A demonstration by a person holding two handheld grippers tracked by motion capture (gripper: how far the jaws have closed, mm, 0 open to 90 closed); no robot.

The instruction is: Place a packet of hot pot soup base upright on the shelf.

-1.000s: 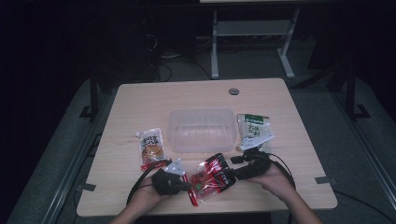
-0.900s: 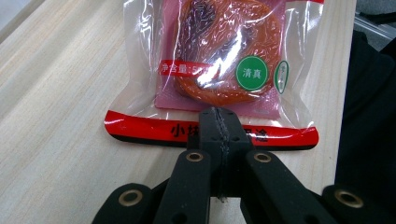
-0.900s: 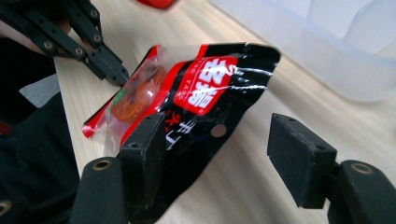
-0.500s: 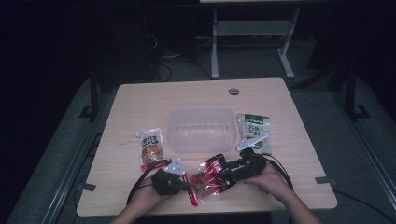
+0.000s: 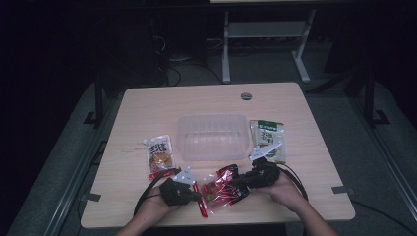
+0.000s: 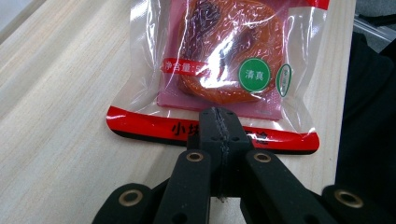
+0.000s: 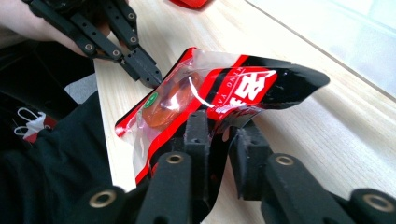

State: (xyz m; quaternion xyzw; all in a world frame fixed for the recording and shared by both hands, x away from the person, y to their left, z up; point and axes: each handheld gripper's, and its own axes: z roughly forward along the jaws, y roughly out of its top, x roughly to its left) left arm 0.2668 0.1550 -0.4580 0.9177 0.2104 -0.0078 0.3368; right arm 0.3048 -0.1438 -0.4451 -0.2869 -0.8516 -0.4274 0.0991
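While both grippers work on the red snack packet (image 5: 222,189) at the near edge of the table (image 5: 147,105), the step in hand looks like securing a two-sided hold before lifting it toward the clear plastic container (image 5: 212,137) that sits at the table's middle. The left gripper (image 5: 195,193) is clamped tight on the packet's sealed red hem (image 6: 212,132), jaws fully together with only the film between them. The right gripper (image 5: 235,183) has just been closing its jaws around the opposite, black-and-red end, which curls up off the wood between them (image 7: 219,135); one jaw seems to press the film, though a small gap still shows beside the other, so I judge the bite not yet firm. To do this well, the right jaws should finish pinching on the flat seal rather than on the orange food inside, and both hands should rise together, keeping the film lightly taut and not pulling apart hard enough to tear it. Two other pouches, an orange-printed one (image 5: 160,155) and a green one (image 5: 268,138), flank the container and need avoiding.
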